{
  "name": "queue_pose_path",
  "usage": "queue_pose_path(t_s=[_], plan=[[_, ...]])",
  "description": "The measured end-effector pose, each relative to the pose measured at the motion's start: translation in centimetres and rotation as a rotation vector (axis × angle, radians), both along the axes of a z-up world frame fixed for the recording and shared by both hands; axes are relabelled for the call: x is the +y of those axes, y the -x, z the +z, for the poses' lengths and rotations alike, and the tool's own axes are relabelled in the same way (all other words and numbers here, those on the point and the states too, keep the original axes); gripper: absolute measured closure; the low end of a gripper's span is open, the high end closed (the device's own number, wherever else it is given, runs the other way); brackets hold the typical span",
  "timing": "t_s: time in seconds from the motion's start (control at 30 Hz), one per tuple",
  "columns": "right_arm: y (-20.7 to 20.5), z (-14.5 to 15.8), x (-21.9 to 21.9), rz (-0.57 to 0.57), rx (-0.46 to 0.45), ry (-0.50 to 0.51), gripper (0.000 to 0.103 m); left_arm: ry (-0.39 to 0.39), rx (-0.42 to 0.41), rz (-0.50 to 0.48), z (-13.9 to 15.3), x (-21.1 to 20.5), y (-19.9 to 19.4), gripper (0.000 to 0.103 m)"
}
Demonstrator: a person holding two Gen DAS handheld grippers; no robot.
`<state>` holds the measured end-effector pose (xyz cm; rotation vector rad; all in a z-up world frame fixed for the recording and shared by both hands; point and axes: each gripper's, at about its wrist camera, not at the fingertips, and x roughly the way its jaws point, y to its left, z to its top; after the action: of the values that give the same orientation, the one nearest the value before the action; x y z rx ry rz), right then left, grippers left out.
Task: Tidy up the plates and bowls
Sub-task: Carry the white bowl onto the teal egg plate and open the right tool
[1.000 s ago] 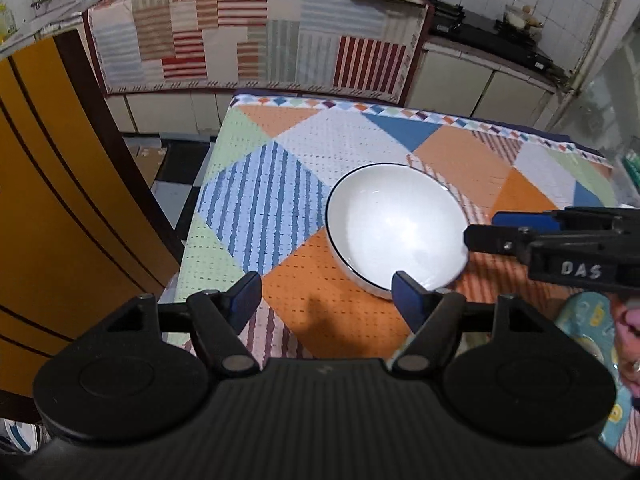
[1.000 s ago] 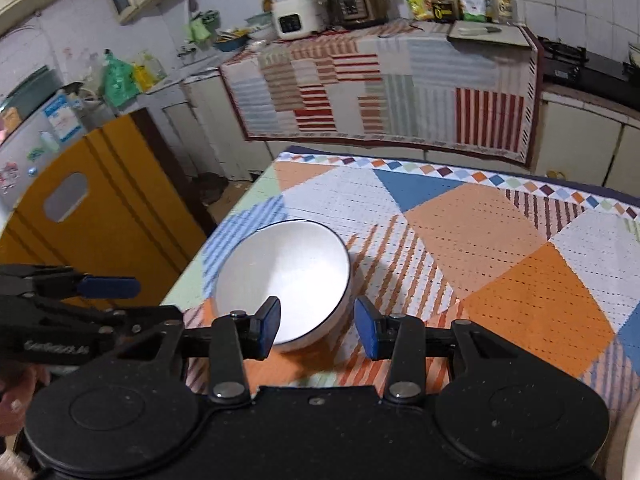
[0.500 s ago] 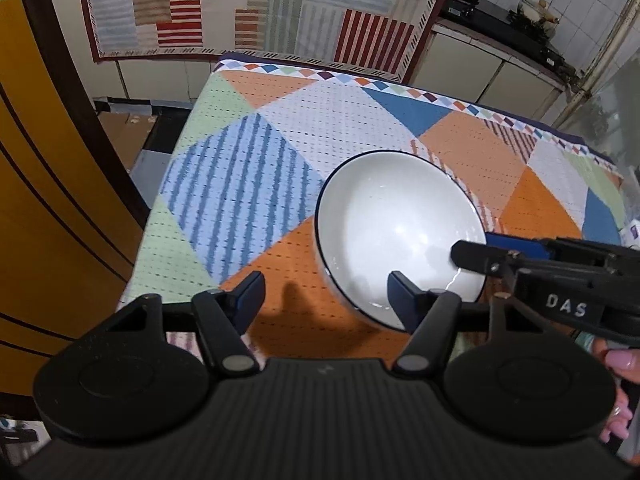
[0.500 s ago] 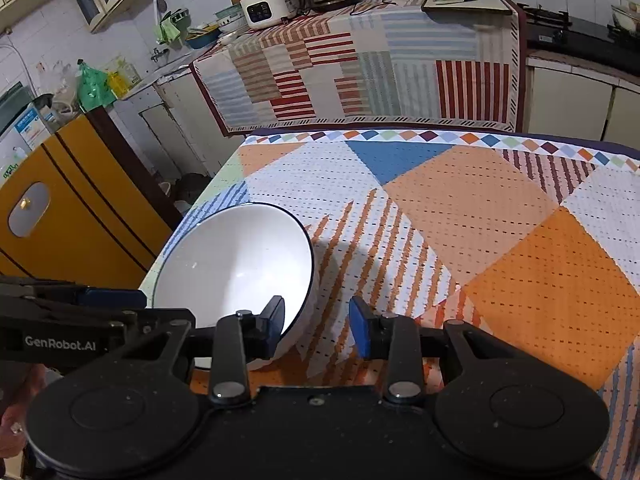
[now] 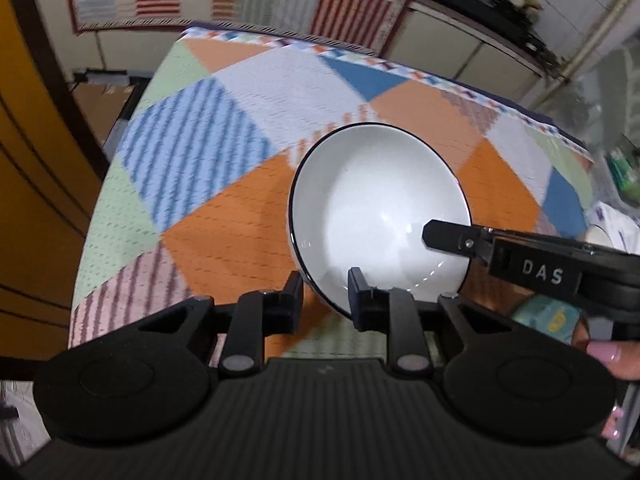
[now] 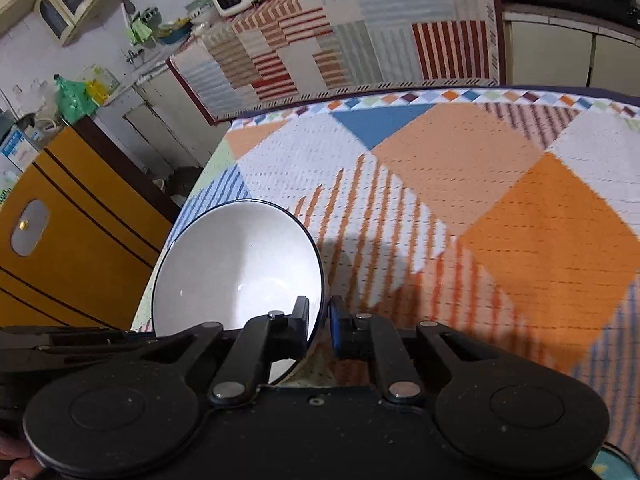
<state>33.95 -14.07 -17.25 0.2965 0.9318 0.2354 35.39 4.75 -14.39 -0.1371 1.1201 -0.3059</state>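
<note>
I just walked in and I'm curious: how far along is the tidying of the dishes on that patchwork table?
Early, it seems. Nothing looks sorted or stacked yet. In hand: the white bowl on the patchwork tablecloth has its rim pinched from two sides, by the left gripper and the right gripper, both closing on it. Left to do: lift it and set it in its place; no other dish is clearly visible.

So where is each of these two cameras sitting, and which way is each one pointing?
Left wrist view: rides on the left gripper, looking steeply down along its fingers at the white bowl, whose rim they pinch; the right gripper and fingertips of a hand show at right.
Right wrist view: rides on the right gripper, clamped on the bowl's other edge; the left gripper shows at left.
Both share the bowl, the patchwork tablecloth and each other's gripper.
</note>
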Motion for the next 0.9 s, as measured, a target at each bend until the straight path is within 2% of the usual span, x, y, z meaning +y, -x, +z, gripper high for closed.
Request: queue_pose_path(t_s=[0.17, 0.4, 0.67, 0.9], plan=[[1.5, 1.5, -3.0, -0.031, -0.009, -0.011, 0.088, 0.011, -0.004, -0.067, 1.7, -2.8, 0.1, 0.081], [2.8, 2.2, -6.7, -0.084, 0.037, 0.013, 0.088, 0.006, -0.021, -0.144, 2.8, -7.3, 0.0, 0.081], [3.4, 2.2, -10.5, -0.148, 0.033, 0.048, 0.088, 0.038, -0.005, -0.192, 1.6, -11.2, -0.7, 0.081], [2.8, 1.0, -12.6, -0.156, 0.047, 0.097, 0.088, 0.049, 0.028, -0.205, -0.4, -13.7, -1.9, 0.081]])
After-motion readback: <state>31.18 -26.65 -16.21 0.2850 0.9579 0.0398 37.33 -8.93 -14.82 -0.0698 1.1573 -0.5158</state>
